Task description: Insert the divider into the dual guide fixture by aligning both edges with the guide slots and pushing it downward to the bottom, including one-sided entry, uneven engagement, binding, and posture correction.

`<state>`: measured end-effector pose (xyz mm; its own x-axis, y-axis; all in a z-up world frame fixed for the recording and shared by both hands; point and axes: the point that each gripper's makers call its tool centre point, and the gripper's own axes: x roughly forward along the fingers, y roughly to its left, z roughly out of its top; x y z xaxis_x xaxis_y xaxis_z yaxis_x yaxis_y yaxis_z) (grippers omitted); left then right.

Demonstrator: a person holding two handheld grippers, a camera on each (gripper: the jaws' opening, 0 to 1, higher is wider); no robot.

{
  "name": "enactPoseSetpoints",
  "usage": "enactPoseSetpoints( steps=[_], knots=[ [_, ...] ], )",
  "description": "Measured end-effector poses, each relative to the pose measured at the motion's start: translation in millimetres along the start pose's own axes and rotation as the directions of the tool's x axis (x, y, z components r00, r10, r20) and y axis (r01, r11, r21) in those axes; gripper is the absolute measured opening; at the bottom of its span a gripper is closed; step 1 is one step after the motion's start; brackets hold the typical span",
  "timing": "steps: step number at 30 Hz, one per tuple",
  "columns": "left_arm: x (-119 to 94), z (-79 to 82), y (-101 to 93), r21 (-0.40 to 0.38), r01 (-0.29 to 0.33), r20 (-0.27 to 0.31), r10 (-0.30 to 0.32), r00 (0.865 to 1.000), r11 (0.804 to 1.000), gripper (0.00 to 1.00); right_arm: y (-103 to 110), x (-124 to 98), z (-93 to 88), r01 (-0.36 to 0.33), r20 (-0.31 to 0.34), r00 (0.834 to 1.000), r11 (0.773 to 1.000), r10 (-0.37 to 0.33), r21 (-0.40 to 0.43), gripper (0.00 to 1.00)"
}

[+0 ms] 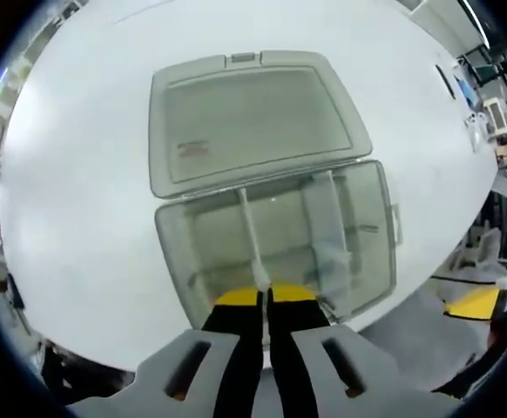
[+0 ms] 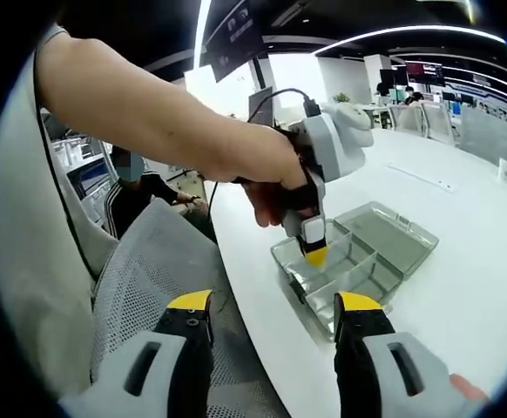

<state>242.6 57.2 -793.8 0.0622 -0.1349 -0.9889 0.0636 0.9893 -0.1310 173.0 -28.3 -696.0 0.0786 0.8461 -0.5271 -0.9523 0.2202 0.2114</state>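
A clear plastic box (image 1: 368,228) lies on the white table with its lid (image 1: 252,118) folded flat behind it. My left gripper (image 1: 264,294) is shut on the near top edge of a thin translucent divider (image 1: 249,228), which stands on edge across the box's tray. A wider divider (image 1: 325,218) stands to its right. In the right gripper view a person's hand holds the left gripper (image 2: 315,253) down over the box (image 2: 384,261). My right gripper (image 2: 273,302) stands open, off the table's edge, holding nothing.
The round white table (image 1: 79,218) has bare surface all around the box. A grey mesh chair (image 2: 149,261) stands beside the table edge under my right gripper. A person sits in the background by a monitor (image 2: 88,178). Small items lie at the far table edge (image 1: 476,122).
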Motion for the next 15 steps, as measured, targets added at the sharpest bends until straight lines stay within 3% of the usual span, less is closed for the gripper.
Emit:
enactPoseSetpoints(
  steps=[15],
  knots=[
    [0.0,-1.3,0.8,-0.02,0.005,0.019,-0.004,1.0,1.0,0.0,3.2,-3.8,-2.0,0.005,-0.008,1.0,1.0,-0.004,0.006,0.52]
  ],
)
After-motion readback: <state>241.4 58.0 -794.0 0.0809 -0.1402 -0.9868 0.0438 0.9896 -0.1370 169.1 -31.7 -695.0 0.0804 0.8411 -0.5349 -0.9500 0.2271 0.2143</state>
